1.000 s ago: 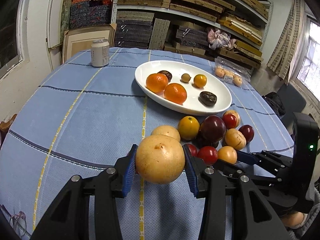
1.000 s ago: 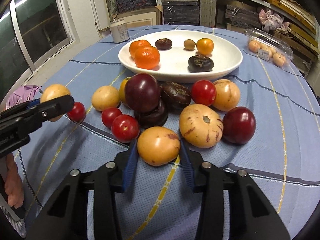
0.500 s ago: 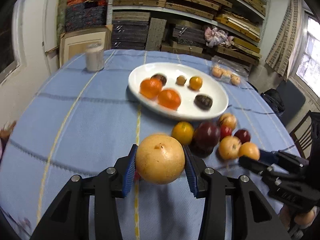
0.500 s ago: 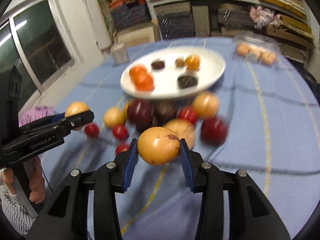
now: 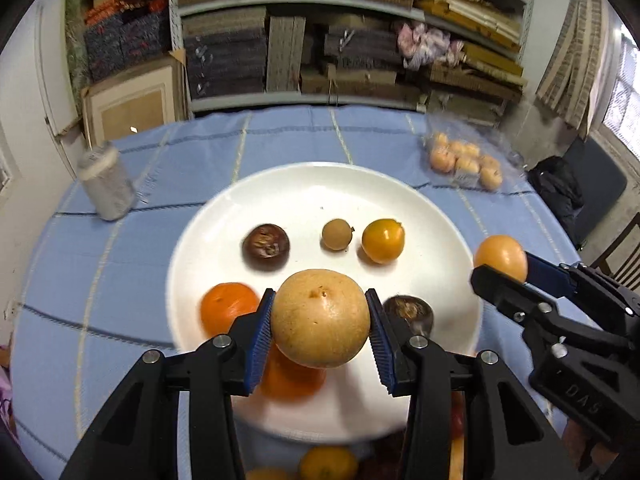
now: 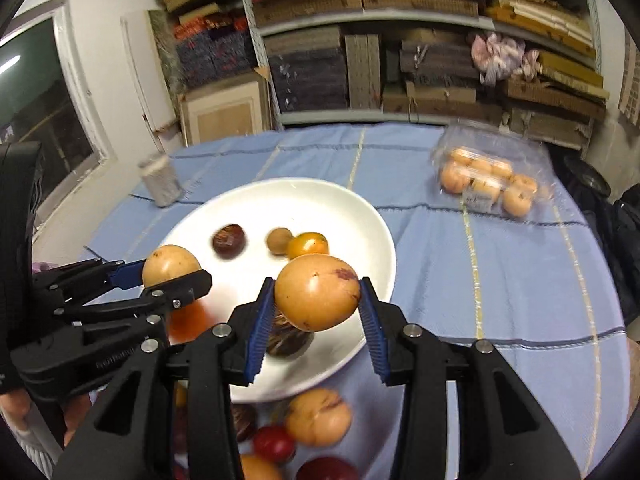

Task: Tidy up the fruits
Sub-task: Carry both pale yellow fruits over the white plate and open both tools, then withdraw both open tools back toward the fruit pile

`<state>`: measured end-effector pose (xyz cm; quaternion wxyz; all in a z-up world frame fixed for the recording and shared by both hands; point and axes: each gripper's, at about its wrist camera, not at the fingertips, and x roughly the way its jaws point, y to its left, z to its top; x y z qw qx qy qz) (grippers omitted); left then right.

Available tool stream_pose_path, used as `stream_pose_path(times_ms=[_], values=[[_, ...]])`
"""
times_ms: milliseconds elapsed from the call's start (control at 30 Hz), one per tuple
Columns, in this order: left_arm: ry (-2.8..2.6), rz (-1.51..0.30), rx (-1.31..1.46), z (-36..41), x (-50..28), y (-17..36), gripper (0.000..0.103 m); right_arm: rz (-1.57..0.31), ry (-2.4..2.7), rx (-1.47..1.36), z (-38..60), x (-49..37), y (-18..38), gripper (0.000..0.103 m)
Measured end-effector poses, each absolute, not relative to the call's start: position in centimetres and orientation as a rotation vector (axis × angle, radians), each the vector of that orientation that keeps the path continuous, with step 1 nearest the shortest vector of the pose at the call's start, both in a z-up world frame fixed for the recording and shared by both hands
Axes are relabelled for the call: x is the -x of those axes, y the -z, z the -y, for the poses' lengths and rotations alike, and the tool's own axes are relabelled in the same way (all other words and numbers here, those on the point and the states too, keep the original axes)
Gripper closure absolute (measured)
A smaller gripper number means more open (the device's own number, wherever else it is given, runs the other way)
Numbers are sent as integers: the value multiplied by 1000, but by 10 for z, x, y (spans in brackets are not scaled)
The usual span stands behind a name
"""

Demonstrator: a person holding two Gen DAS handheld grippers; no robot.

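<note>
Left claw (image 5: pixel 320 330) grasps a tan fruit (image 5: pixel 320 318) directly above the white plate (image 5: pixel 432 208). Right claw (image 6: pixel 318 320) grasps a yellow fruit (image 6: pixel 316 292) over the plate's right edge.

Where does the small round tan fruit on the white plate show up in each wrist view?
Left wrist: small tan fruit sits mid-plate, just above the held yellow fruit.
Right wrist: it lies left of centre, touching the orange-yellow fruit.
Shared landmark: the white plate.
</note>
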<state>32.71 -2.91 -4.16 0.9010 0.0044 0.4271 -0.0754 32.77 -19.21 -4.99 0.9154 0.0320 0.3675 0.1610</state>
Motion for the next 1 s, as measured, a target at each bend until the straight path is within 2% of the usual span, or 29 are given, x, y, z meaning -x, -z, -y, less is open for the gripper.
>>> stream_pose_path(times_ms=[200,233,300,333,433,500,567,667,800,867,1000], values=[[166,-897,8,31,-351,56,57,-805,-351,-30,180,-354,77,62],[156,-889,0,31,-350,55,52,-796,-344,-26,177,-352,78,61],[126,-873,-11,28,-348,51,42,-769,-323,-29,180,-348,74,51],[128,-862,5,23,-344,44,36,-753,-323,-40,184,-344,68,50],[112,-815,40,7,-327,22,30,-664,-326,-86,201,-320,36,46],[79,-771,58,-9,-305,4,23,-588,-326,-123,216,-292,14,23],[30,-724,74,-28,-273,-10,15,-480,-298,-155,234,-253,0,7],[-28,-677,82,-48,-225,-8,10,-417,-245,-179,251,-210,7,5],[-121,-674,46,-65,-169,27,7,-490,-208,-234,262,-177,52,5],[-141,-689,26,-68,-154,44,7,-562,-212,-235,263,-171,67,5],[-138,-737,4,-69,-143,67,7,-559,-198,-239,265,-163,71,5]])
